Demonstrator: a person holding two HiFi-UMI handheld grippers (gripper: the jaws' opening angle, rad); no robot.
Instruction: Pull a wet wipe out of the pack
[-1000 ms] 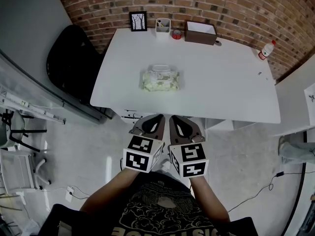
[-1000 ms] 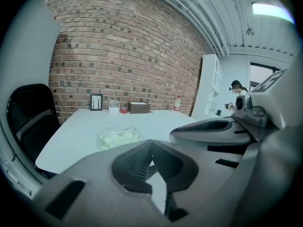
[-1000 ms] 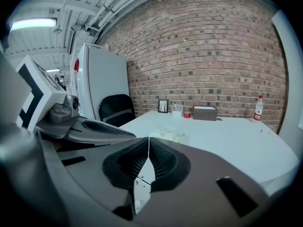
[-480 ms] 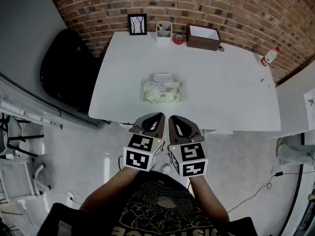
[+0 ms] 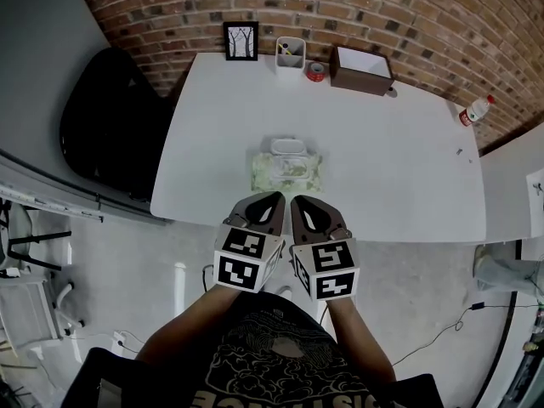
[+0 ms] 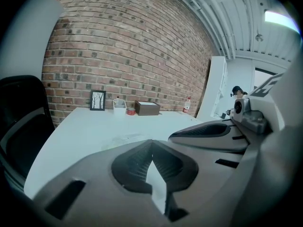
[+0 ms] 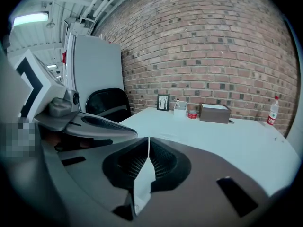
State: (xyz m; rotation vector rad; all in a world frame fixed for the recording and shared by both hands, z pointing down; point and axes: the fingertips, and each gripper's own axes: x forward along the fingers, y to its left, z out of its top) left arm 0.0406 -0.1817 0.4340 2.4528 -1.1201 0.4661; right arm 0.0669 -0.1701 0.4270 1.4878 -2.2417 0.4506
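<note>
Table (image 5: 382, 160) top looks smooth matt white, wipe pack (image 5: 286, 168) is soft crinkly plastic film with a hard plastic lid, brick wall (image 5: 425, 15) rough, left gripper (image 5: 274, 201) and right gripper (image 5: 299, 202) matt grey plastic

No text or label can be read

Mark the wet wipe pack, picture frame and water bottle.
wet wipe pack (image 5: 286, 171), head view, middle of its green top.
picture frame (image 5: 241, 41), head view, centre of the print.
water bottle (image 5: 474, 111), head view, its body.
</note>
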